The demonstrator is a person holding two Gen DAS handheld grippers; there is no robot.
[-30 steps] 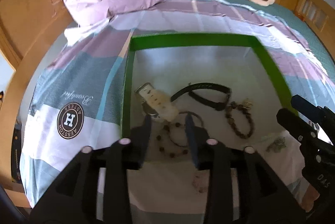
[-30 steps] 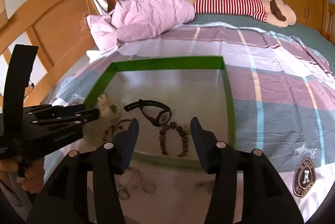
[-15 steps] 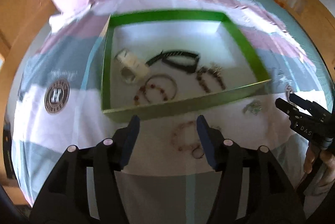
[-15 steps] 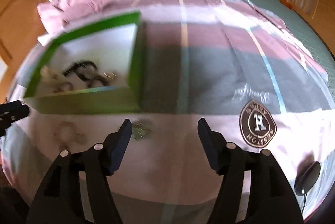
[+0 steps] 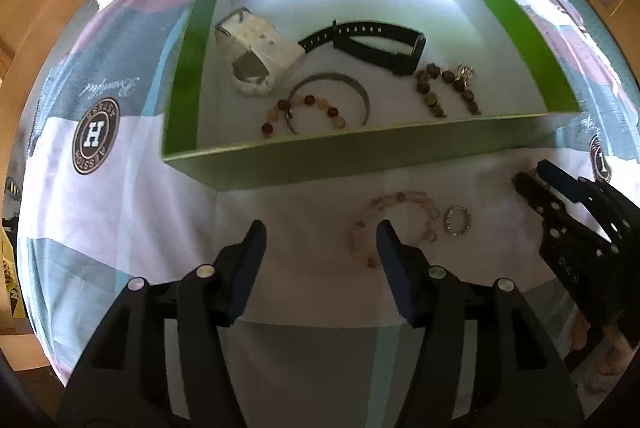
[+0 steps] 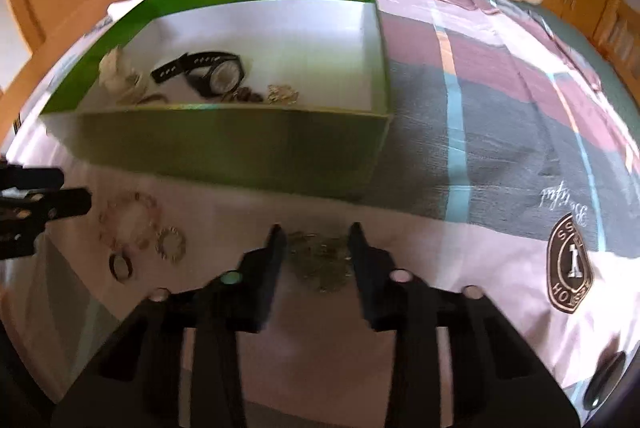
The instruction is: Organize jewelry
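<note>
Beside the green box [image 6: 224,144], right gripper [image 6: 316,234] fingers spread wide around a chain pile [image 6: 320,262] — left gripper [image 5: 318,234] wide, empty.

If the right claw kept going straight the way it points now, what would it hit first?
Most likely the tangled metal jewelry pile on the bedspread, lying between the open right claw tips. The green box wall stands beyond. Depth is uncertain.

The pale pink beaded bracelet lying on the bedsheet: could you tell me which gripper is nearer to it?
Left. The left gripper hangs over the pale pink beaded bracelet; the right gripper straddles a tangled chain farther right.
</note>
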